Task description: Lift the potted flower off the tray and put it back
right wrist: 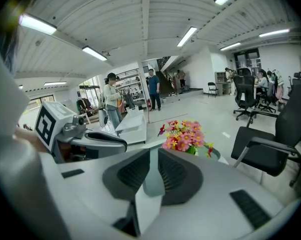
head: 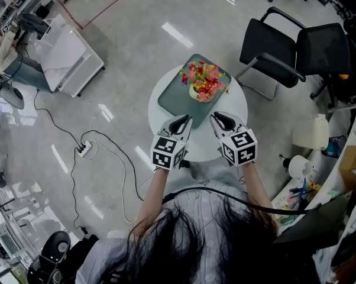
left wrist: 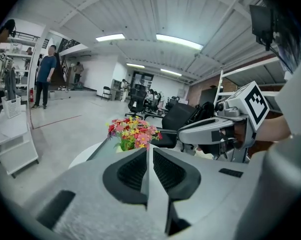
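On the pale glossy floor [head: 125, 46] of a wide workroom, with black chairs [head: 272, 40] off to the right, stands a small round white table [head: 239, 108]. A green tray [head: 173, 97] lies on it, its long side running slantwise away from the person. The potted flower [head: 204, 81] stands upright at the tray's far right end, not yet lifted, its pot mostly hidden under red, pink and yellow blooms. Nearest the person, over the table's near edge, hang the left gripper [head: 180, 120] and the right gripper [head: 218, 118], side by side and tilted slightly downward. Each has its jaws pressed together with nothing between them, which the left gripper view [left wrist: 148, 148] and the right gripper view [right wrist: 151, 152] both show plainly. The flower [left wrist: 133, 133] lies ahead of both tips and clear of them, a little left of the left jaw line and a little right of the right one [right wrist: 186, 136]. The right gripper looks slightly nearer. By my judgement, both must open and reach forward to either side of the pot.
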The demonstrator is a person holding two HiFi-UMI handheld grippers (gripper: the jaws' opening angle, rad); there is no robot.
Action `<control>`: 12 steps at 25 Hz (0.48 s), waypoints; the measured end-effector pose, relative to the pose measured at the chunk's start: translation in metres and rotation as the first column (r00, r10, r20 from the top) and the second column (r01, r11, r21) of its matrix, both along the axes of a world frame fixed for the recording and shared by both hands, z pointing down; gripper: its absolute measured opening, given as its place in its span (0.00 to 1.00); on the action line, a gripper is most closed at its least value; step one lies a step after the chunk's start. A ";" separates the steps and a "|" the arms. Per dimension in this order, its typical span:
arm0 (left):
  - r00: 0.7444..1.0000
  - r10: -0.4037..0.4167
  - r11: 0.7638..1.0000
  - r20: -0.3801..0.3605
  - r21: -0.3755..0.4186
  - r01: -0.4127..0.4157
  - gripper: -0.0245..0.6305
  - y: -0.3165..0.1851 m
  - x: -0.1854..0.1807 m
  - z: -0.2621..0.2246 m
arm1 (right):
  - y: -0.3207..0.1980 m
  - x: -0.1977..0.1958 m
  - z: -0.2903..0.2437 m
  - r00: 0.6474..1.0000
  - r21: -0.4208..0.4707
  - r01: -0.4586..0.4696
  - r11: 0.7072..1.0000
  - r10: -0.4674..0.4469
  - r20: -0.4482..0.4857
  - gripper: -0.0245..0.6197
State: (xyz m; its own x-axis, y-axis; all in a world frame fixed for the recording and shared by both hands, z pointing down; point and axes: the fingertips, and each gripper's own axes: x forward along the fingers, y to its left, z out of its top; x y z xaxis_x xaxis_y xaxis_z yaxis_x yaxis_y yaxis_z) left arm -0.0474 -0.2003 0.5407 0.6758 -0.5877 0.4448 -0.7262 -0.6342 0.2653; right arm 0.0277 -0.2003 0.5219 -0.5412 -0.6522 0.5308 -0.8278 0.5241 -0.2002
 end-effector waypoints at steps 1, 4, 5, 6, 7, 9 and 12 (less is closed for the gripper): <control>1.000 -0.004 1.000 0.005 -0.007 0.004 0.08 -0.004 -0.001 0.004 | -0.004 0.002 0.004 1.000 -0.005 0.009 1.000 -0.009 -0.004 0.14; 1.000 -0.009 1.000 0.027 -0.018 0.010 0.08 -0.016 -0.002 0.016 | -0.014 0.008 0.017 0.999 -0.024 0.037 0.999 -0.038 -0.015 0.14; 0.999 -0.012 1.000 0.036 -0.017 0.013 0.08 -0.019 -0.001 0.020 | -0.016 0.010 0.022 0.999 -0.031 0.050 0.998 -0.050 -0.020 0.14; 0.999 -0.016 1.000 0.045 -0.014 0.016 0.08 -0.023 -0.001 0.023 | -0.018 0.013 0.027 0.998 -0.037 0.063 0.997 -0.064 -0.026 0.14; 0.998 -0.019 1.000 0.052 -0.012 0.020 0.08 -0.026 0.000 0.027 | -0.020 0.016 0.033 0.996 -0.043 0.077 0.996 -0.079 -0.033 0.14; 0.998 -0.023 1.000 0.063 -0.012 0.024 0.08 -0.033 0.001 0.035 | -0.025 0.021 0.045 0.994 -0.054 0.099 0.994 -0.101 -0.044 0.14; 0.996 -0.013 1.000 0.090 -0.020 0.015 0.08 -0.042 0.003 0.048 | -0.033 0.027 0.060 0.991 -0.073 0.122 0.990 -0.125 -0.044 0.14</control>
State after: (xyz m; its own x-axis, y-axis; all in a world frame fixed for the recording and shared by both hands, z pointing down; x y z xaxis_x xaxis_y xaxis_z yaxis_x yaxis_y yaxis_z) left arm -0.0439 -0.2427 0.5882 0.6244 -0.5869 0.5154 -0.7565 -0.6186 0.2120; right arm 0.0545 -0.2335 0.5822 -0.5881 -0.5421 0.6002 -0.7670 0.6092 -0.2014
